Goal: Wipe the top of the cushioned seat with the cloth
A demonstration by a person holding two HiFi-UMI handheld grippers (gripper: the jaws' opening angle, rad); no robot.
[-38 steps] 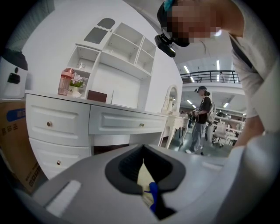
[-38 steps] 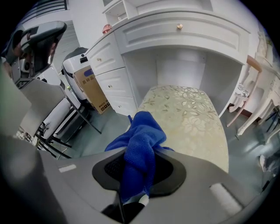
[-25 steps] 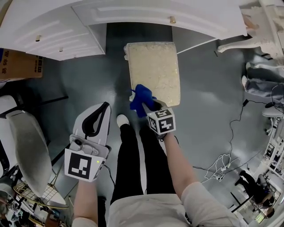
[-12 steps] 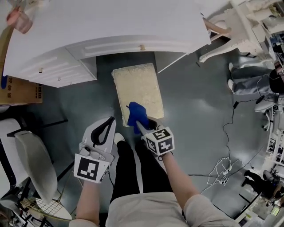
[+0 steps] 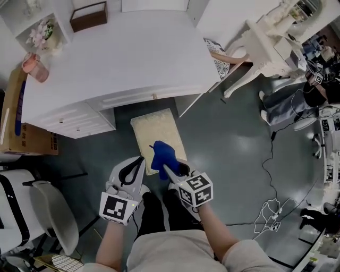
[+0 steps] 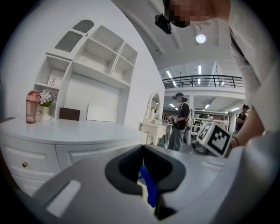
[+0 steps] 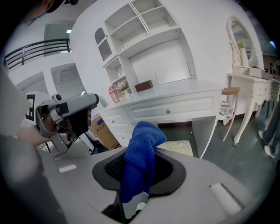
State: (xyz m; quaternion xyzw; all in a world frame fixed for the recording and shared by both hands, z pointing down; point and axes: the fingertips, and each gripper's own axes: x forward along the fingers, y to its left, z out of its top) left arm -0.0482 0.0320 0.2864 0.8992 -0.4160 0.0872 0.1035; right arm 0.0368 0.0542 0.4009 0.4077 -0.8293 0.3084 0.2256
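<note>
Between the fingers of the right gripper: cloth, blue, coarse knit, clenched at its lower part, with the rest bunched upright above the fingers.

Just beyond those fingers: cushioned seat, cream, rectangular, with its far end at the front edge of the tabletop. In the head view the cloth overlies the seat's near end; whether it touches the cushion cannot be told from that angle.

Just beside the right fingers, to their left: left gripper, fingers pressed together with nothing between them, tips near the seat's near left corner.

Beyond both sets of fingers: tabletop, white, with drawers along its front.
- Pink bottle, at the tabletop's far left.
- Brown box, at its back edge.

Well left of the left fingers: cardboard box, on the floor beside the drawers.

Well right of the right fingers: thin cable, loose on the grey floor.
</note>
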